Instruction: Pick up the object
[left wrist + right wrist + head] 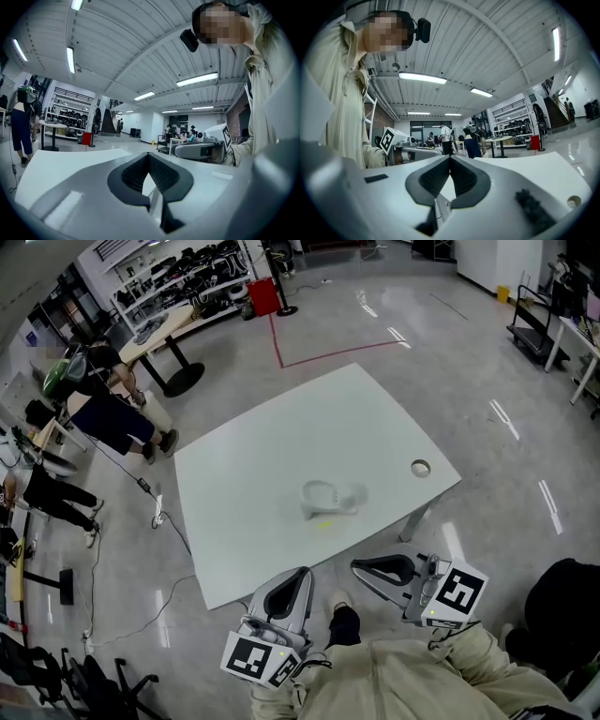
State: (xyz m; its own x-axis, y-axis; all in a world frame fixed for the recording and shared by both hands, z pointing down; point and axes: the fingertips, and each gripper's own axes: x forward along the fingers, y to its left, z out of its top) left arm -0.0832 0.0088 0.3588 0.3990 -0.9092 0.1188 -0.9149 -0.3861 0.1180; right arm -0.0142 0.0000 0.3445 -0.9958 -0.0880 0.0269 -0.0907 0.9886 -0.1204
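Observation:
A pale, see-through object point(330, 498) lies near the middle of the white table point(244, 521), with a small yellow mark point(326, 522) just in front of it. I cannot tell what the object is. My left gripper point(305, 572) and right gripper point(357, 566) hang side by side off the table's near edge, close to my body and well short of the object. Each has its jaws pressed together with nothing between them. In the left gripper view the left gripper point(149, 155) is shut, and in the right gripper view the right gripper point(450, 157) is too. Neither gripper view shows the object.
A round cable hole point(420, 468) sits near the table's right corner. People point(112, 413) stand at the far left beside a round table point(164, 334) and shelves point(187, 277). A cable point(155, 512) trails on the floor left of the table. A red bin point(264, 294) stands at the back.

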